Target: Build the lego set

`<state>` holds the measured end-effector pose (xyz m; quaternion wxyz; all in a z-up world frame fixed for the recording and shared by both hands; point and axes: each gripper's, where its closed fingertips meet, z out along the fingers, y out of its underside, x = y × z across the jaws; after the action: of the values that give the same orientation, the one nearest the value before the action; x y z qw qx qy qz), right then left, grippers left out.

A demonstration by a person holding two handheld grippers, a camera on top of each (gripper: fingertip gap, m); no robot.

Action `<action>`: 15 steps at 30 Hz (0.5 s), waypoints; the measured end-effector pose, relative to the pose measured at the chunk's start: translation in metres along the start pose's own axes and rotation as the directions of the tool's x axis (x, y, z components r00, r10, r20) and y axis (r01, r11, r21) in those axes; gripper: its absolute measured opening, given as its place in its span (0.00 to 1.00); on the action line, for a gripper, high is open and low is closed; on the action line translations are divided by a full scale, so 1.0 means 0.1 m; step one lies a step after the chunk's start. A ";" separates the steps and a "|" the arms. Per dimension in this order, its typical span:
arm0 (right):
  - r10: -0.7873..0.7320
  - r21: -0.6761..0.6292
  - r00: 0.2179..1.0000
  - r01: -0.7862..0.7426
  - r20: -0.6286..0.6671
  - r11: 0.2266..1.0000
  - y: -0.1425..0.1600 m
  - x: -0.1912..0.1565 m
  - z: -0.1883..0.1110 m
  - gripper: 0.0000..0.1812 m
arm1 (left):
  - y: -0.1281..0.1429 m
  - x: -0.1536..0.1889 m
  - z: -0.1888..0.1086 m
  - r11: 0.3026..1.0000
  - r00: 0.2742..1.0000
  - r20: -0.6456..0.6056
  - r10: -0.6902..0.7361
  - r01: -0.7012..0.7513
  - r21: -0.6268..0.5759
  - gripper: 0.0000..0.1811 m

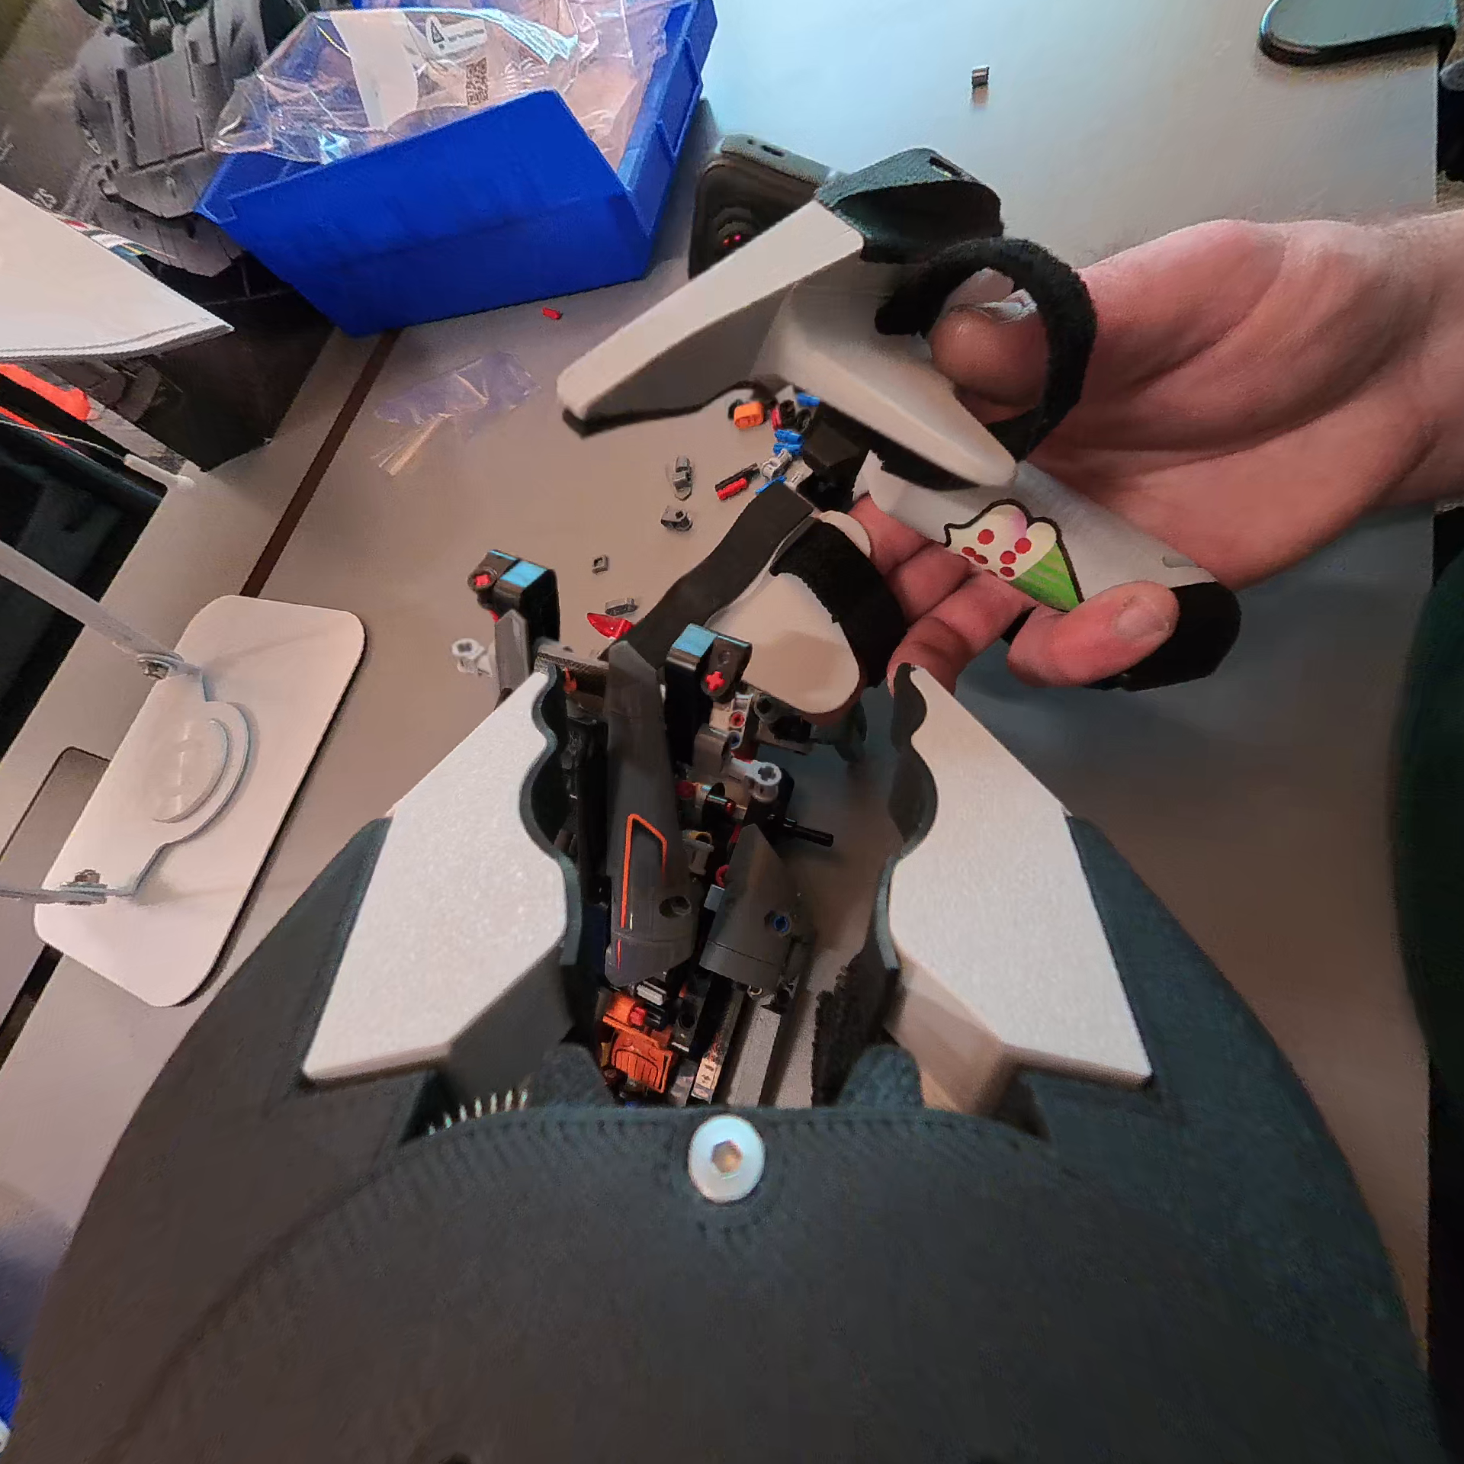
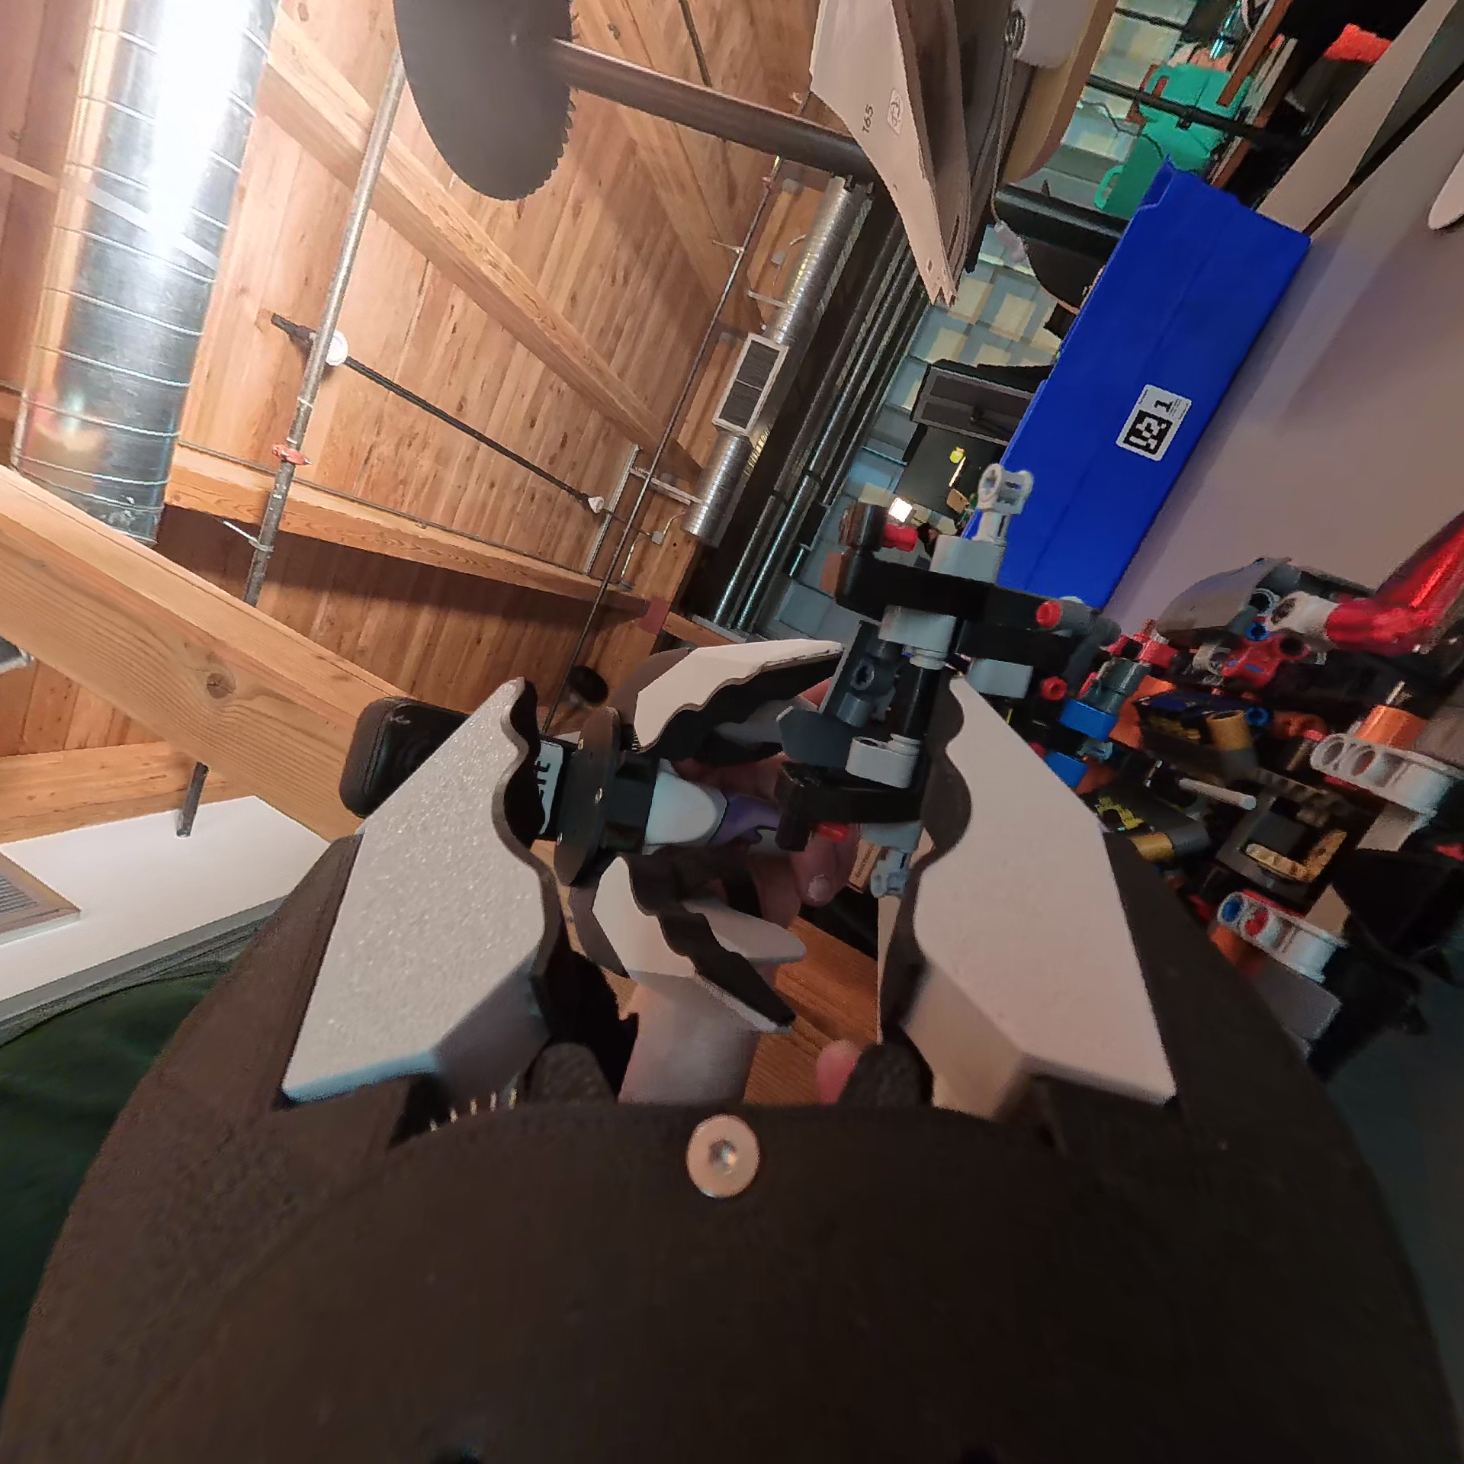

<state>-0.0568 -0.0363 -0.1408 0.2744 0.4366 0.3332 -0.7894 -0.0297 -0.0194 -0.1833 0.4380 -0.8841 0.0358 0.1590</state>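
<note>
A partly built dark grey, black and orange lego model [image 1: 646, 863] lies on the grey table [image 1: 444, 507] between the fingers of my left gripper [image 1: 729, 689]. The jaws stand wide; the left finger is against the model and the right finger is clear of it. My right gripper [image 1: 602, 523], held by a hand, is open above the model's far end, its lower finger [image 1: 792, 650] against the black frame. In the right wrist view, my right gripper [image 2: 733, 705] is open and the black and grey frame [image 2: 895, 713] sits against its right finger. The left gripper [image 2: 808, 836] shows open beyond.
A blue bin [image 1: 475, 182] with clear plastic bags stands at the back; it also shows in the right wrist view [image 2: 1149, 396]. Loose small pieces [image 1: 752, 459] lie beyond the model. A white plate with a metal bracket [image 1: 198, 792] lies to the left. A booklet and dark box [image 1: 119, 301] are at far left.
</note>
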 end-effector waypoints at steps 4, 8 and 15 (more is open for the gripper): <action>0.011 0.006 1.000 -0.011 -0.009 1.000 0.00 0.02 0.00 0.54 | 0.00 0.01 0.01 1.000 1.000 -0.002 0.005 -0.005 0.002 0.44; 0.006 -0.002 1.000 -0.006 -0.021 1.000 0.01 0.03 0.01 0.55 | 0.00 0.01 0.02 1.000 1.000 -0.004 -0.003 0.003 0.009 0.44; 0.021 -0.001 1.000 -0.021 -0.022 1.000 0.00 0.03 0.02 0.56 | 0.00 0.00 0.02 1.000 1.000 -0.007 -0.014 0.014 0.015 0.45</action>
<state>-0.0596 -0.0385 -0.1425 0.2791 0.4484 0.3321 -0.7815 -0.0303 -0.0180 -0.1841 0.4457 -0.8814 0.0324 0.1528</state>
